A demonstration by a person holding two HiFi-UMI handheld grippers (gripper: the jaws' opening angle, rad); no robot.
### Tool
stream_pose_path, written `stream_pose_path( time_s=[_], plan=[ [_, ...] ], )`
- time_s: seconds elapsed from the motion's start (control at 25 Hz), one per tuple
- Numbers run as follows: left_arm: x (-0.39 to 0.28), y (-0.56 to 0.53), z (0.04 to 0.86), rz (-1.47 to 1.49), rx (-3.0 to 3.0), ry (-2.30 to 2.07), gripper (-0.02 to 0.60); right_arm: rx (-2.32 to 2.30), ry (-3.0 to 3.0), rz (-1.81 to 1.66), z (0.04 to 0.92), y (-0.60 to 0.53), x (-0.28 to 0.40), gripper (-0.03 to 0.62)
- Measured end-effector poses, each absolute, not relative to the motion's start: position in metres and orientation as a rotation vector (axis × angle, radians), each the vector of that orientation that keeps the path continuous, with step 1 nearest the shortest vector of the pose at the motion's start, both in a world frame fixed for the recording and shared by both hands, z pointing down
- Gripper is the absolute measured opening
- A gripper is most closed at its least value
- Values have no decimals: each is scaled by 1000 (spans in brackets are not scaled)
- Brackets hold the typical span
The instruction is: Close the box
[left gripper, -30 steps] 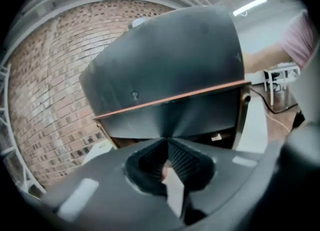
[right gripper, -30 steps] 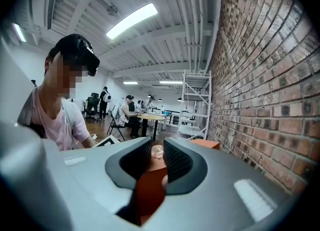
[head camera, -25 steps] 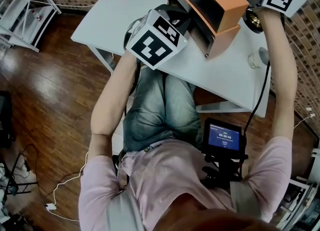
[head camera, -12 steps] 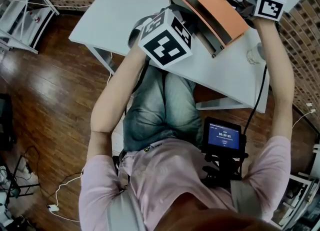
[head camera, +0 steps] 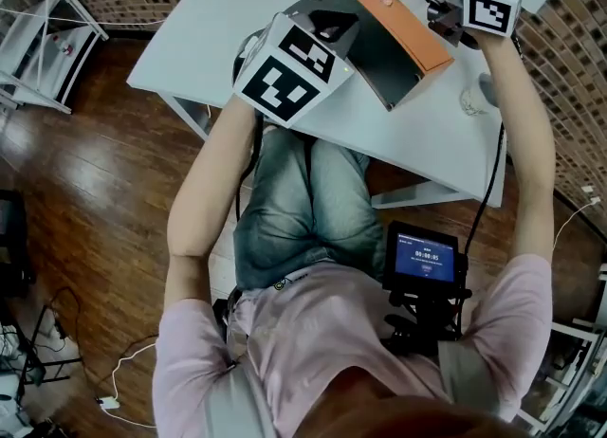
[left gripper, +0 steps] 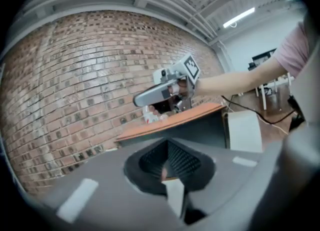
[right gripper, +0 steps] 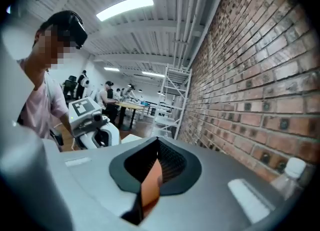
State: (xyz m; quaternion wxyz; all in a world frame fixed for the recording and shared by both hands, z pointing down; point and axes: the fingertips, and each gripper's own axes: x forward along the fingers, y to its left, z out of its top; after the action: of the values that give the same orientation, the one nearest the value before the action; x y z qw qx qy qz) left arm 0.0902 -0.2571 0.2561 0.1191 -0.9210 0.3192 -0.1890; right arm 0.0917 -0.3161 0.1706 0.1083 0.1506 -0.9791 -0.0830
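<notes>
The box [head camera: 375,57] lies on the white tabletop [head camera: 218,28], its orange lid [head camera: 384,9] lowered but, by my reading, not yet fully seated. The right claw [right gripper: 150,175] pinches the lid's edge on the box's far long side, so the closing push would go downward from there. The left claw [head camera: 330,25] is pressed together, gripping nothing I can make out, just beside the box's near long side. The lid's long axis lies crosswise between the two claws.
</notes>
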Motion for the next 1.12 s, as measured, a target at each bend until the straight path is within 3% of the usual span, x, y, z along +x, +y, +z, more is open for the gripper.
stream_pose_path(
  time_s=[0.2, 0.44, 0.64, 0.88, 1.12],
  plan=[
    [45, -251, 205, -125, -2617, 1144, 5, 650, -2837, -438, 144, -321, 117, 2],
    [-1, -204, 144, 361, -2533, 1239, 5, 554, -2691, -700, 141, -273, 128, 2],
    [-24, -181, 162, 383, -2521, 1266, 5, 393, -2483, -678, 233, -258, 136, 2],
    [-64, -147, 165, 435, -2428, 1388, 5, 691, -2837, -663, 147, -248, 143, 3],
    [-103, -125, 173, 336, -2341, 1484, 5, 945, -2888, -786, 130, -240, 154, 3]
  ],
)
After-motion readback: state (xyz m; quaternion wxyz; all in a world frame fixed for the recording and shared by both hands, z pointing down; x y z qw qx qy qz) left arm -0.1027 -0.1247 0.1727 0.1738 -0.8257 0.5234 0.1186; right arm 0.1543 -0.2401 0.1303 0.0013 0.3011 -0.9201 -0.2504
